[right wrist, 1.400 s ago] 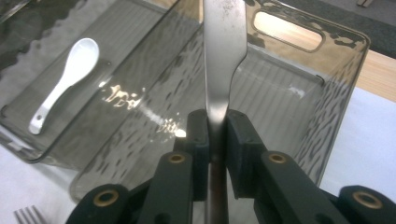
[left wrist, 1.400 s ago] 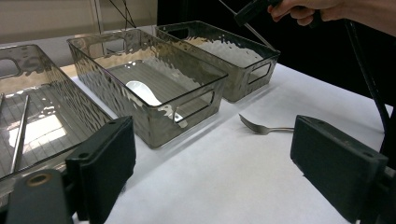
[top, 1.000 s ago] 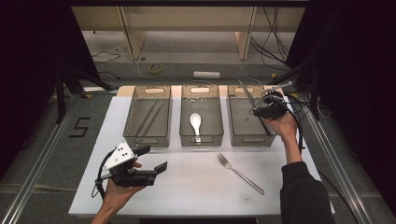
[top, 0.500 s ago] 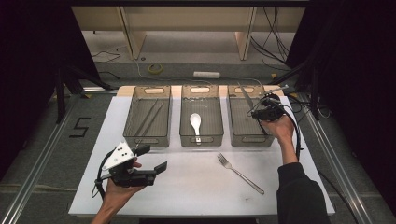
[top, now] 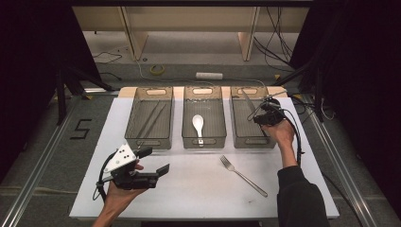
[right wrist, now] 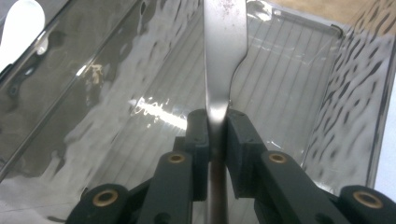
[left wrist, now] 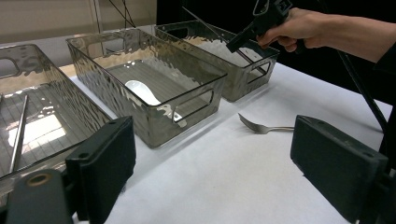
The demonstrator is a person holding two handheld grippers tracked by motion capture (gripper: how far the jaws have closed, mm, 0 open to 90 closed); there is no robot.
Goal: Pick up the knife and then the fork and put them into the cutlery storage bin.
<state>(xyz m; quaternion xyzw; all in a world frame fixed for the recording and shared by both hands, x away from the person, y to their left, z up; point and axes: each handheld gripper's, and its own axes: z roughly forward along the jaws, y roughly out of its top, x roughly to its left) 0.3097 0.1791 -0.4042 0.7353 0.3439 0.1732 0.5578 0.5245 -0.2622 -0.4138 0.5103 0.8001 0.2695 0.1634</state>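
Note:
My right gripper (right wrist: 216,126) is shut on a metal knife (right wrist: 224,46), its pads pinching the narrow part below the blade. In the high view the right gripper (top: 263,116) hovers over the right clear bin (top: 253,142), and the knife (top: 247,100) slants up and to the left above it. A fork (top: 243,175) lies on the white table in front of that bin. My left gripper (top: 155,161) rests at the front left, open and holding nothing. The left gripper view looks between the wide-apart jaws of the left gripper (left wrist: 219,163) at the fork (left wrist: 266,127) and the right gripper (left wrist: 247,37).
The middle bin (top: 203,142) holds a white spoon (top: 197,125). Metal chopsticks (top: 151,118) lie in the left bin (top: 149,142). The three bins stand in a row at the back of the white table (top: 198,198). A cable (top: 298,142) trails from the right gripper.
The right hand has drifted slightly left and toward the near side over the right bin, still gripping the knife. The left hand has stayed put.

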